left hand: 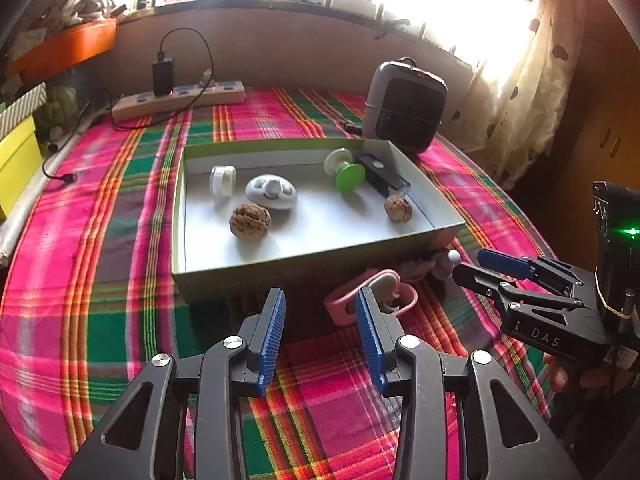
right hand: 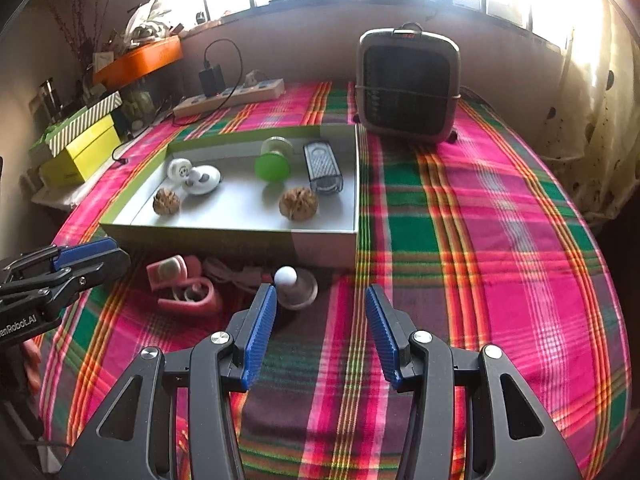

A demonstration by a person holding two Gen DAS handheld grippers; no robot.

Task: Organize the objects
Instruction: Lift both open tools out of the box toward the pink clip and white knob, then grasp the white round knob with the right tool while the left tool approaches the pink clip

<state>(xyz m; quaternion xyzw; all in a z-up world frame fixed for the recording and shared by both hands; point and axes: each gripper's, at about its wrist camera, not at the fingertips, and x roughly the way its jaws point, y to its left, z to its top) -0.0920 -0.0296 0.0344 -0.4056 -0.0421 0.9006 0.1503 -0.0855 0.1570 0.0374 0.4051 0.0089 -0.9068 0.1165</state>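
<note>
A shallow green-edged box (left hand: 316, 256) (right hand: 324, 242) on the plaid cloth holds two walnuts (left hand: 250, 221) (right hand: 298, 203), a white round case (left hand: 272, 192), a small white jar (left hand: 222, 179), a green-and-white spool (left hand: 348, 172) (right hand: 273, 165) and a black rectangular item (left hand: 380, 172) (right hand: 323, 171). In front of the box lie a pink clip-like object (left hand: 348, 305) (right hand: 188, 292) and a grey knob with a white ball (right hand: 294, 286) (left hand: 448, 264). My left gripper (left hand: 322, 334) is open just short of the pink object. My right gripper (right hand: 320, 332) is open, the knob just beyond its left fingertip.
A grey heater (left hand: 404, 104) (right hand: 408, 84) stands behind the box. A power strip (left hand: 180, 98) (right hand: 232, 96) with a charger lies at the back left. Yellow boxes (right hand: 80, 152) and an orange tray (right hand: 140, 60) crowd the left side. A curtain (right hand: 592, 128) hangs on the right.
</note>
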